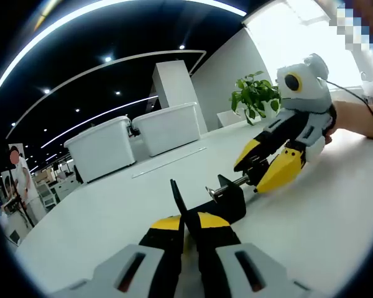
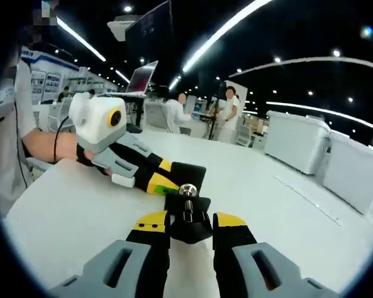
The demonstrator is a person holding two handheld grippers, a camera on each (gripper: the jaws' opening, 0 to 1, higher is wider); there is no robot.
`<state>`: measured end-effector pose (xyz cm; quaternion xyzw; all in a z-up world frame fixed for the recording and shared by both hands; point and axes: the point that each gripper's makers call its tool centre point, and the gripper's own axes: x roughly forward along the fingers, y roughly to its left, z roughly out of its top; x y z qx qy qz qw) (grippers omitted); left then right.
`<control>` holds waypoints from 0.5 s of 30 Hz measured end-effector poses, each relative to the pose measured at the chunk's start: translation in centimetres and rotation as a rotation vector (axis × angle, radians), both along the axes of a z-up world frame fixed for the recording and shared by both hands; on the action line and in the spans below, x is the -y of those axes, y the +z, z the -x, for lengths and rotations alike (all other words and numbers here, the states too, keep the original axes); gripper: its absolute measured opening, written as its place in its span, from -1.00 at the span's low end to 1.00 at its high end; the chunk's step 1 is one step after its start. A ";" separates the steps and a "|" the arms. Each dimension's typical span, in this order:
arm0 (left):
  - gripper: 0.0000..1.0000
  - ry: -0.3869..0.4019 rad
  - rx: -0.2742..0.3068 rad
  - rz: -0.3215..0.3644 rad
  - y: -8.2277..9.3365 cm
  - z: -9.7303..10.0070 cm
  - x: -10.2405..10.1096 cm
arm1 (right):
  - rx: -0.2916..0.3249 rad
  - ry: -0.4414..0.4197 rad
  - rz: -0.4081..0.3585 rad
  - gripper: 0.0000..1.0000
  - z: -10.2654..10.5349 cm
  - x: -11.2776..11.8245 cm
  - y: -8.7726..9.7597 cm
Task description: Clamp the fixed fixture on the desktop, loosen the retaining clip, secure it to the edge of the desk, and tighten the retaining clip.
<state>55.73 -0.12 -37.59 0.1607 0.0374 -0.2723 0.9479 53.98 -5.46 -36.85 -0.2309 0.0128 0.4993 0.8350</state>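
Observation:
A black clamp fixture [image 1: 229, 200] lies on the white table [image 1: 112, 211], its silver screw [image 1: 230, 184] pointing right. My left gripper [image 1: 188, 221] is shut on the fixture's thin upright plate [image 1: 176, 194]. My right gripper [image 1: 263, 170] reaches in from the right, its yellow fingertips [image 1: 285, 169] closed around the screw's outer end. In the right gripper view the right gripper [image 2: 191, 221] pinches the black knob end of the clamp fixture [image 2: 188, 225], with the silver screw head [image 2: 187, 189] just beyond. The left gripper [image 2: 168, 179] holds the fixture's far side.
Two white lidded bins [image 1: 102, 149] [image 1: 168, 127] stand at the back of the table, with a potted plant [image 1: 256, 96] near the wall. A person's forearm [image 1: 360, 118] carries the right gripper. Several people [image 2: 227, 115] and a laptop [image 2: 140, 77] are far behind.

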 end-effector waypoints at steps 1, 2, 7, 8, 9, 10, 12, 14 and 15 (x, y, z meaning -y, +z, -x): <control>-0.85 0.000 0.000 0.000 0.0 0.0 0.0 | 0.060 0.007 0.040 -0.49 0.0 -0.1 0.1; -0.85 0.000 0.000 0.000 0.0 0.0 0.0 | 0.100 0.021 0.081 -0.49 0.2 -0.2 0.1; -0.85 -0.001 0.000 0.000 0.0 0.2 -0.1 | 0.167 0.015 0.121 -0.48 -0.1 -0.2 0.0; -0.85 -0.001 0.001 0.000 0.0 0.2 -0.1 | 0.166 0.014 0.120 -0.48 -0.1 -0.2 0.0; -0.85 -0.001 0.000 0.000 0.0 0.2 -0.1 | 0.164 0.009 0.120 -0.48 -0.2 -0.2 0.1; -0.85 -0.001 0.000 0.000 0.0 0.2 -0.2 | 0.154 0.003 0.113 -0.47 -0.3 -0.1 0.1; -0.85 0.000 -0.001 0.000 0.0 0.2 -0.2 | 0.093 -0.024 0.072 -0.46 -0.6 0.1 0.1; -0.85 0.000 -0.001 0.000 0.0 0.3 -0.2 | 0.012 -0.054 0.012 -0.43 -1.0 0.4 0.1; -0.85 0.000 -0.001 0.000 0.0 0.3 -0.2 | -0.024 -0.060 -0.042 -0.42 -1.1 0.4 0.6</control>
